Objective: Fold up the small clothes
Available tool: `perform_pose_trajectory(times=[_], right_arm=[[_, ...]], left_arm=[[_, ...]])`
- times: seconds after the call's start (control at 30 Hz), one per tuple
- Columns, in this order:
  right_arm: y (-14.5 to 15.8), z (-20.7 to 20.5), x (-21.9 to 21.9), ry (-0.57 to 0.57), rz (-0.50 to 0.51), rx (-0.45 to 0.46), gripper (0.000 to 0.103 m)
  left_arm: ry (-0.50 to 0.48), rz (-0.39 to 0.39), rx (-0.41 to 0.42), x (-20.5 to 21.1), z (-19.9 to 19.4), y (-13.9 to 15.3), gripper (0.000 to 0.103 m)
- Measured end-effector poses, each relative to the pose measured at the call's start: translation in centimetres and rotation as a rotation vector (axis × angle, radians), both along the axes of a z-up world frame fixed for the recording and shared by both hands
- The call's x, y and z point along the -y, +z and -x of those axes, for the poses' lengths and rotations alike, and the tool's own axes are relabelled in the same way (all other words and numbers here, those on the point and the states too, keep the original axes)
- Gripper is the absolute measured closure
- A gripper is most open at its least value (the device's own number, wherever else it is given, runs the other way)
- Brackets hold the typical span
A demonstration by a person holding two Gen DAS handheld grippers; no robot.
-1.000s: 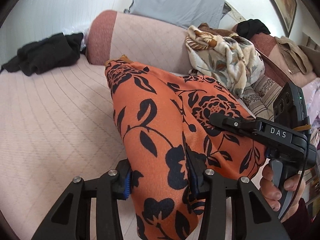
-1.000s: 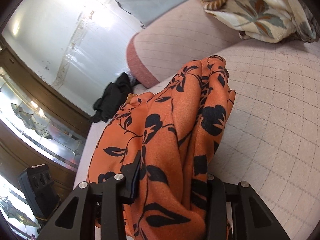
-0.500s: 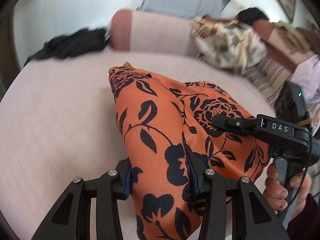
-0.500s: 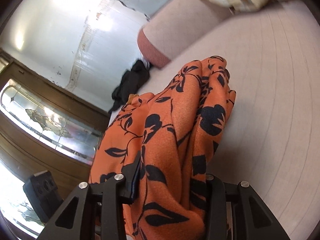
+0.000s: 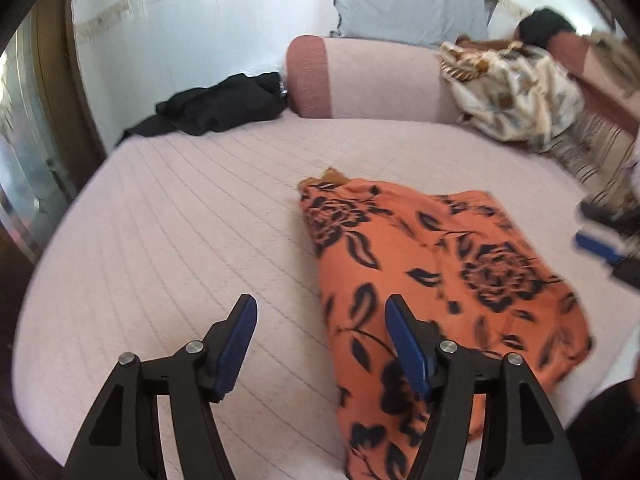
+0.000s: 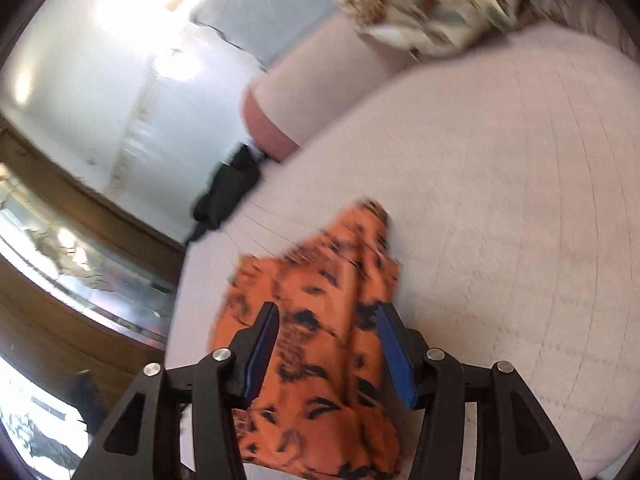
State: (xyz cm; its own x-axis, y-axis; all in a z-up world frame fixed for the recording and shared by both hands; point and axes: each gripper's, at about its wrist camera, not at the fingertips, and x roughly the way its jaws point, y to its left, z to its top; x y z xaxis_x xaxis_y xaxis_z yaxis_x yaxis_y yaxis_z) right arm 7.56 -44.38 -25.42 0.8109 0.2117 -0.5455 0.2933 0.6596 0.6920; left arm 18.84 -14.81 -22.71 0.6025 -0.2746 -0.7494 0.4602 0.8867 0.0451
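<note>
Orange floral garment [image 5: 436,276] lying flat-ish on quilted pink bed cover [image 5: 180,240], folded over itself. Left gripper [image 5: 320,340] spread wide, empty, beside cloth edge. Right gripper [image 6: 326,344] spread above cloth, gripping nothing. Likely released to reposition for next fold.

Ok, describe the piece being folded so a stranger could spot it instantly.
Start at the wide pale pink quilted bed. Near its front edge lies the orange garment, spread flat. Its black rose-and-leaf print separates it from the plain black clothes and the cream floral bundle farther back.
</note>
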Motion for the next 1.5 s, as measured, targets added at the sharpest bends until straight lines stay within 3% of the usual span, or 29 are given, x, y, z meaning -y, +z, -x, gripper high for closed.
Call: perform_pose_trajectory(times=[0.17, 0.27, 0.33, 0.43, 0.7, 0.83, 0.87, 1.0, 1.13, 1.17, 1.2, 1.23, 1.5], right_arm=[[1.2, -3.7, -3.4, 0.102, 0.035, 0.048, 0.057], [-2.0, -6.8, -3.8, 0.117, -0.031, -0.061, 0.057], [-6.2, -8.2, -3.1, 0.073, -0.107, -0.210, 0.063], [-5.8, -7.7, -2.2, 0.060, -0.152, -0.177, 0.068], [-1.0, -2.4, -5.3, 0.137, 0.026, -0.056, 0.066], [-3.7, -1.7, -7.2, 0.188, 0.110, -0.226, 0.064], [-3.4, -1.5, -7.5, 0.177, 0.132, -0.213, 0.065], [-0.3, -0.2, -7.8, 0.189, 0.130, -0.167, 0.065], [4.0, 2.3, -8.4, 0.144, 0.268, -0.097, 0.063], [4.9, 2.7, -8.4, 0.135, 0.285, -0.084, 0.059], [6.0, 3.3, -8.5, 0.117, 0.300, -0.065, 0.042], [7.0, 4.1, -8.5, 0.097, 0.315, -0.042, 0.036], [14.2, 8.8, -9.8, 0.016, 0.527, 0.067, 0.036]], left_arm=[[0.014, -0.016, -0.023, 1.0, -1.6, -1.3, 0.027], [0.038, -0.031, -0.060, 0.1, -2.1, -2.5, 0.016], [0.046, -0.027, -0.108, -0.2, -2.3, -3.6, 0.016], [0.052, 0.011, -0.131, -0.9, -2.4, -3.5, 0.015], [0.033, 0.002, -0.011, -1.2, 3.8, -1.5, 0.016], [-0.006, -0.088, -0.068, -0.4, 6.4, -3.5, 0.016], [-0.004, -0.087, -0.073, -0.5, 6.9, -3.3, 0.016], [0.003, -0.063, 0.029, -1.3, 9.1, 1.0, 0.016], [0.045, -0.037, 0.134, -1.9, 10.6, 6.3, 0.015], [0.064, -0.028, 0.156, -2.1, 11.0, 7.7, 0.014], [0.079, -0.019, 0.172, -2.4, 10.8, 8.6, 0.013], [0.091, -0.007, 0.189, -2.7, 11.2, 9.7, 0.013], [0.152, 0.069, 0.258, -4.5, 13.0, 14.9, 0.008]])
